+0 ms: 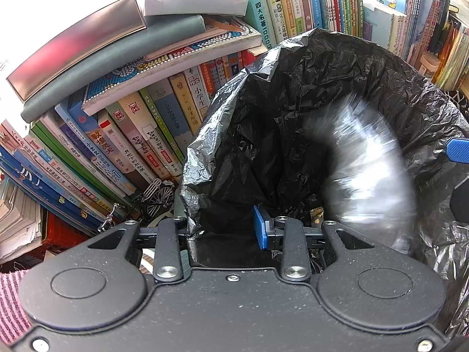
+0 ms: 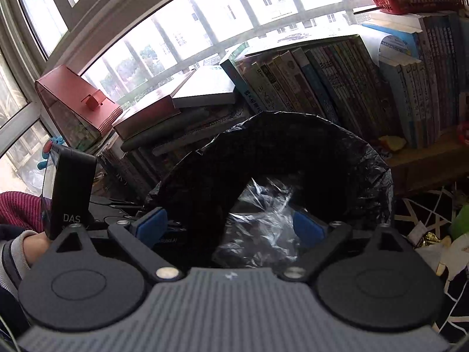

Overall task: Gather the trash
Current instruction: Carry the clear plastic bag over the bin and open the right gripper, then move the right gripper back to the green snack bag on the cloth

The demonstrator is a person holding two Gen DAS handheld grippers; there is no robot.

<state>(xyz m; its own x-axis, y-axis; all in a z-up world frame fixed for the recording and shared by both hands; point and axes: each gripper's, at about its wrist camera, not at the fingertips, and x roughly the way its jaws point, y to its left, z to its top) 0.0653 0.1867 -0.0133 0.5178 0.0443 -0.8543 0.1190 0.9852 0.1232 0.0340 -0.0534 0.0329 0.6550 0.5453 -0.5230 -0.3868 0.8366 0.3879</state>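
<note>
A black trash bag stands open in front of the bookshelves. My left gripper is shut on the near edge of its rim, where crinkled film is bunched between the blue pads. A piece of clear crumpled plastic wrap sits in the bag's mouth, between the spread blue fingers of my right gripper, which is open. In the left wrist view the same wrap is a blurred white streak inside the bag, and one blue right finger shows at the right edge.
Rows of upright books and a stack of flat books stand close behind the bag. A small metal bicycle model sits at its left. Wrappers and a green object lie on the patterned floor to the right. A hand holds the left tool.
</note>
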